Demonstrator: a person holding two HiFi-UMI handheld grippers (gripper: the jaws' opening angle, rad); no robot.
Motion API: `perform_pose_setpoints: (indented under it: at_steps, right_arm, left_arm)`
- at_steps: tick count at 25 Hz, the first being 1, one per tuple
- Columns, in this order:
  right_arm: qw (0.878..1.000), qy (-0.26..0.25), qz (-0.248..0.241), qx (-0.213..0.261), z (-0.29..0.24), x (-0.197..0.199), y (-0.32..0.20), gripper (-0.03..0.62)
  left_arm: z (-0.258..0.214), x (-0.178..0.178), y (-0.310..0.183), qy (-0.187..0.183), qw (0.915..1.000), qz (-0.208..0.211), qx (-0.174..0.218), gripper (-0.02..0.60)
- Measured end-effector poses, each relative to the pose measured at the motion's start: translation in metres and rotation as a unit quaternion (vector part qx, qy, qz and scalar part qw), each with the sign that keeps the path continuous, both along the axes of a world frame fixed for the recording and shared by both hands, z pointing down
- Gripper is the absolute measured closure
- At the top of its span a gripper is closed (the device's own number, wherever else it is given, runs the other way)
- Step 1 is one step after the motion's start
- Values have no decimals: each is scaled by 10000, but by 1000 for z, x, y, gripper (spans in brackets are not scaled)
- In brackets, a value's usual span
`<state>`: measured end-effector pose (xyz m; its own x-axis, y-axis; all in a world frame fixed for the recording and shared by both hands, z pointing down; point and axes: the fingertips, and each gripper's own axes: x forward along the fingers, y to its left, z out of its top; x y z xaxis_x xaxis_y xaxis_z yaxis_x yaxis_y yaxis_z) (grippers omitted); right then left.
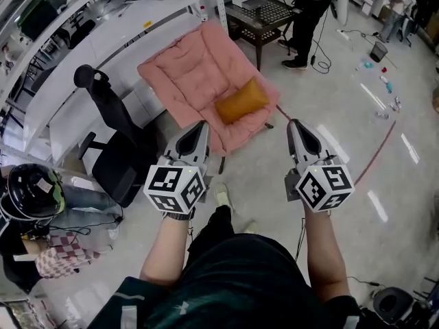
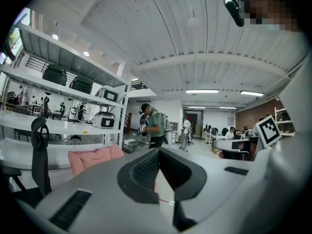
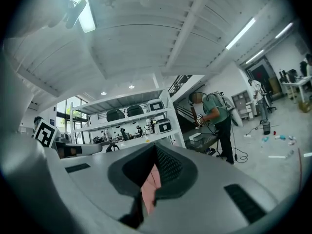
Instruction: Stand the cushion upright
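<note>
orange rectangular fabric cushion [image 1: 241, 101] lies on a pink quilted chair [image 1: 182, 70], with the left hand-held gripper [image 1: 202, 126] and right hand-held gripper [image 1: 295, 124] near it, both closed and empty.

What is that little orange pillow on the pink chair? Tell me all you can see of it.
The small mustard-orange rectangular cushion looks soft and plump, of plain fabric with no pattern that shows. It lies flat, turned slantwise, on the seat of the pink quilted padded chair, toward its front edge, not yet stood upright. Only the chair's padding touches it.
</note>
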<state>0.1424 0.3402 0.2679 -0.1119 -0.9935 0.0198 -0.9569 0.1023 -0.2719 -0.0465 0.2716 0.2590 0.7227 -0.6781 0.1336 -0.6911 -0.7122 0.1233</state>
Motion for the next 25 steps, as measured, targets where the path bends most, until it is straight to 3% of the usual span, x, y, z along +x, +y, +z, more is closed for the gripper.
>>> perform_pose_setpoints:
  at_steps: [10,25]
  right_arm:
    - [9994,103,12,-318,25,-3,-74,592]
    - [9954,-29,172,-942,79,-28,-256,592]
  left_arm:
    - [22,4,-76,37,9998,42,-177,575]
    - [66,-1,-256,-20,9983,489,-316,575]
